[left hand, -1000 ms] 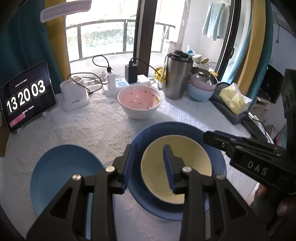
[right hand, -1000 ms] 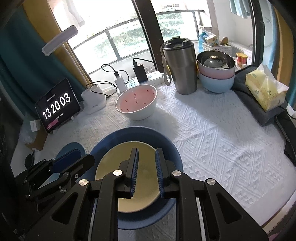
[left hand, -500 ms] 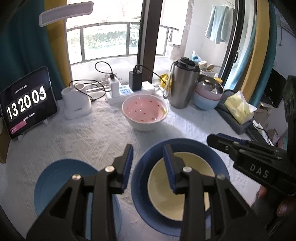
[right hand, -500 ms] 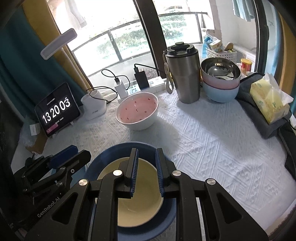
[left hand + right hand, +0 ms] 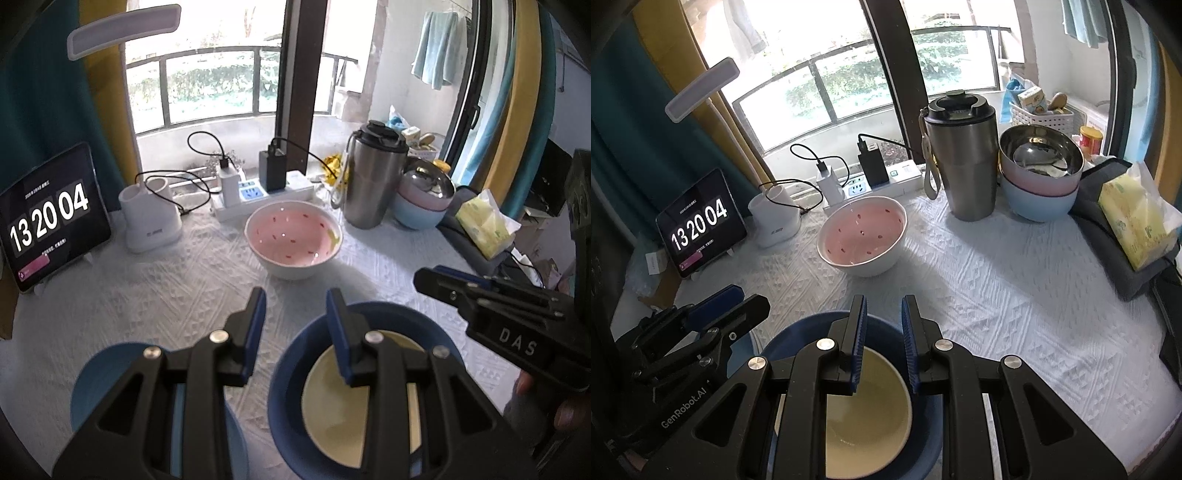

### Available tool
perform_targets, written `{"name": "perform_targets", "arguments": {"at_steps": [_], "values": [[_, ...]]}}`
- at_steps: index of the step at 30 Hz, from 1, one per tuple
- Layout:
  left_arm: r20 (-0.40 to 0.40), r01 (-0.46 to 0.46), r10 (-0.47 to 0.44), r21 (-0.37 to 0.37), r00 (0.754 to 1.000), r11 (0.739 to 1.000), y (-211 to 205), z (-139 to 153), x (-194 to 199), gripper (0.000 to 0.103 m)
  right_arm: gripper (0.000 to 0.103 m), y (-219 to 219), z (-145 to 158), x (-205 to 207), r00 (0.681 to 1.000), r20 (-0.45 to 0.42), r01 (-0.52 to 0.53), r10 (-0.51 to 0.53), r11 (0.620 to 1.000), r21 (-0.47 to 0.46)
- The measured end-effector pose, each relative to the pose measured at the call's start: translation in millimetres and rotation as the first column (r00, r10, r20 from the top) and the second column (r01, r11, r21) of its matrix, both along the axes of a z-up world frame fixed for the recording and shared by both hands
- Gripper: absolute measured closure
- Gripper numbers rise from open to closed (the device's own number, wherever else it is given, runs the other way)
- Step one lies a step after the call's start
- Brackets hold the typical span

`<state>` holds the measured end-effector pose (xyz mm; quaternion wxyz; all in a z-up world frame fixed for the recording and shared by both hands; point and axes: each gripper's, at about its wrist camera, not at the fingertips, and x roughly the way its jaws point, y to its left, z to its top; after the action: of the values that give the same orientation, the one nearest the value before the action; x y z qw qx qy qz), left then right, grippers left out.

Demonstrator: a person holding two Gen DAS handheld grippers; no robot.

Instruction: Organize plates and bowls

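Both claws are drawing back toward the desk's (image 5: 1015,277) near edge, leaving the dishes lower in view.
Dark blue plate (image 5: 923,424) is carrying the cream bowl (image 5: 871,413); pink bowl (image 5: 862,240) is sitting behind; left claw (image 5: 295,306) is gaping empty; right claw (image 5: 884,314) is nearly pressed together, pinching nothing.

Black tongs (image 5: 295,314), blue pads (image 5: 858,339), silver screws, white "DAS", "GenRobot.AI" lettering.
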<state>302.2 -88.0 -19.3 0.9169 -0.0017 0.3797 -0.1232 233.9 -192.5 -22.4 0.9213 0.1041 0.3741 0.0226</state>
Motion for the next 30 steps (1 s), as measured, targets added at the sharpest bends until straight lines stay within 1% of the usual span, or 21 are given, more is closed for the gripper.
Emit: {"name": "perform_targets", "arguments": {"at_steps": [16,30], "values": [[0.005,-0.015,0.015,0.009,1.0,1.0,3,-1,29,0.068,0.083,-5,-2,28,1.0,-0.005,-0.011,0.011,1.0,-0.016],[-0.02,-0.018,0.018,0.01,1.0,1.0,-2,-15,57,0.068,0.083,-8,-9,58,0.999,-0.017,-0.035,0.035,0.999,-0.029]]}}
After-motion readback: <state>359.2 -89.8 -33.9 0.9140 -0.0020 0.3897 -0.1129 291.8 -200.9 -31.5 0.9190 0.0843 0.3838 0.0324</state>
